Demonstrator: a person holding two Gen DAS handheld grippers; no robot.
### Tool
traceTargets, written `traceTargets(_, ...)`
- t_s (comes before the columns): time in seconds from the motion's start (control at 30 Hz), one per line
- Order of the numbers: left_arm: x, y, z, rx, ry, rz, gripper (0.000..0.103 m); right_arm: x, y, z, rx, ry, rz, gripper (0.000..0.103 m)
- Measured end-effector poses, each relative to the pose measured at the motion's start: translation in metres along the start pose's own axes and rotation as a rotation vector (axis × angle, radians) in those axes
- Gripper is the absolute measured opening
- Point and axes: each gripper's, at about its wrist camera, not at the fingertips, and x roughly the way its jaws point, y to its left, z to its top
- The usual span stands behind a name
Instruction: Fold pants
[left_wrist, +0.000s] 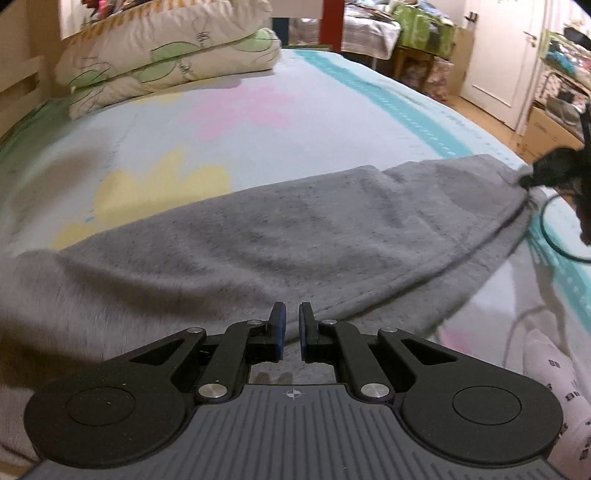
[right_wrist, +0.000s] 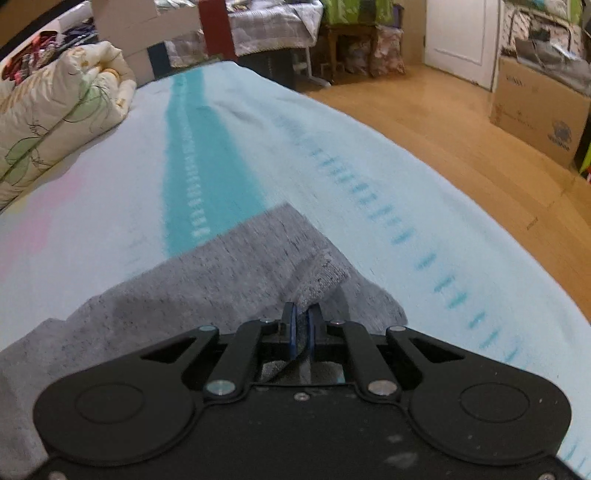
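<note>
Left wrist view: grey pants (left_wrist: 280, 236) lie across the bed (left_wrist: 258, 122), long axis running side to side, from a bunched mass at far left to a hemmed end at far right. Left gripper (left_wrist: 291, 332) hovers over the near edge of the cloth about mid-length; its blue pads stand a narrow gap apart with nothing seen between them, cloth only beneath. At the right edge of this view the right gripper (left_wrist: 532, 177) pinches the far end of the fabric.

Right wrist view: right gripper (right_wrist: 301, 325) is clamped on a fold of the pants (right_wrist: 207, 280), grey cloth pinched between the pads and trailing back under them. Corner of the leg points away toward the teal stripe.

Judgement: right hand owns the end; left is nearer the middle, likely the fold line
</note>
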Motion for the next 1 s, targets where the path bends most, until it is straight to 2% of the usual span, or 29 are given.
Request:
traceTargets(0.1, 0.006, -0.003, 0.002, 0.009, 0.019, -0.007, 0.009, -0.008, 0.004, 0.003, -0.012, -0.032, 0.025, 0.007)
traceTargets(0.23, 0.013, 0.0, 0.001, -0.014, 0.084, -0.023, 0.009, -0.008, 0.005, 0.005, -0.01, -0.039, 0.036, 0.007)
traceTargets(0.37, 0.008, 0.018, -0.005, -0.101, 0.08, -0.015, 0.009, -0.006, 0.002, 0.005, -0.006, -0.021, 0.038, 0.007)
traceTargets(0.43, 0.007, 0.03, -0.007, -0.154, 0.089, -0.038, 0.011, -0.005, 0.003, 0.004, -0.013, -0.018, 0.038, 0.008)
traceTargets(0.5, 0.008, 0.041, -0.009, -0.202, 0.111, -0.084, 0.02, -0.005, 0.003, 0.003, -0.021, -0.017, 0.038, 0.008)
traceTargets(0.57, 0.011, 0.049, -0.012, -0.244, 0.144, -0.14, 0.048, -0.004, 0.003, 0.003, -0.02, -0.013, 0.039, 0.008)
traceTargets(0.6, 0.011, 0.05, -0.014, -0.252, 0.154, -0.139, 0.056, -0.004, 0.003, 0.003, -0.019, -0.012, 0.039, 0.008)
traceTargets(0.63, 0.011, 0.05, -0.017, -0.252, 0.155, -0.118, 0.069, -0.003, 0.004, 0.003, -0.018, -0.01, 0.039, 0.008)
traceTargets(0.67, 0.01, 0.049, -0.019, -0.243, 0.149, -0.096, 0.072, -0.003, 0.004, 0.003, -0.018, -0.009, 0.04, 0.008)
traceTargets(0.8, 0.009, 0.044, -0.019, -0.2, 0.135, -0.028, 0.072, -0.003, 0.005, 0.003, -0.019, -0.008, 0.042, 0.008)
traceTargets(0.87, 0.006, 0.04, -0.018, -0.158, 0.108, 0.039, 0.072, -0.003, 0.005, 0.003, -0.021, -0.007, 0.041, 0.008)
traceTargets(1.0, 0.002, 0.026, -0.017, 0.072, 0.066, 0.155, 0.072, -0.004, 0.006, 0.003, -0.017, -0.002, 0.044, 0.009)
